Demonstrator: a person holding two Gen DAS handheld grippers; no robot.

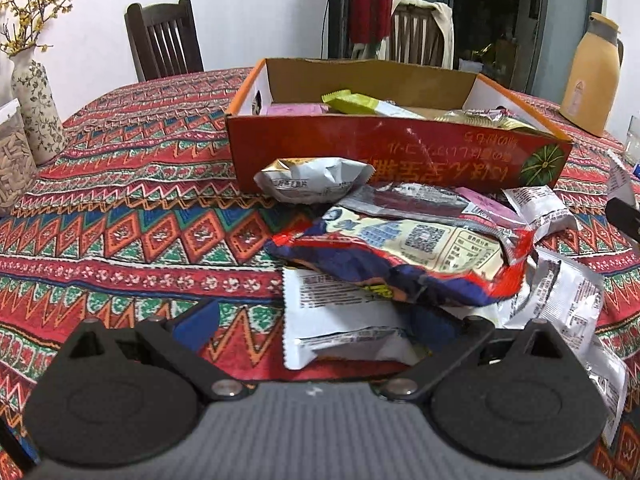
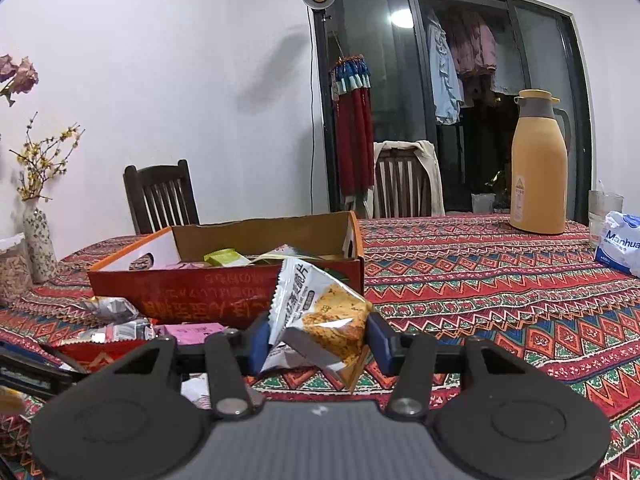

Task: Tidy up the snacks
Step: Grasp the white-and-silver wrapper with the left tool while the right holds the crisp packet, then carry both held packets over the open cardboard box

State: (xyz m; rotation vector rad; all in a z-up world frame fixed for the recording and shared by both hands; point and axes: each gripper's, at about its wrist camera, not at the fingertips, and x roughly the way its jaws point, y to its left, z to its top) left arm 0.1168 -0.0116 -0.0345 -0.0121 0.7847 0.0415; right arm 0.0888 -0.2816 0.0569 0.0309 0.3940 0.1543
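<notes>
A red cardboard box (image 1: 380, 160) with an orange rim sits on the patterned tablecloth and holds several snack packets; it also shows in the right wrist view (image 2: 192, 292). A pile of snack packets lies in front of it, topped by a red and blue bag (image 1: 400, 256). My left gripper (image 1: 320, 326) is open, its fingers spread on either side of a white packet (image 1: 340, 316) at the pile's near edge. My right gripper (image 2: 318, 340) is shut on a white and orange cracker packet (image 2: 320, 312), held above the table near the box's right end.
A floral vase (image 1: 36, 108) and a jar of seeds (image 1: 12, 164) stand at the left. A yellow thermos (image 2: 540, 164), a glass (image 2: 604, 212) and a tissue pack (image 2: 620, 248) stand at the right. Two dark chairs (image 2: 160, 196) stand behind the table.
</notes>
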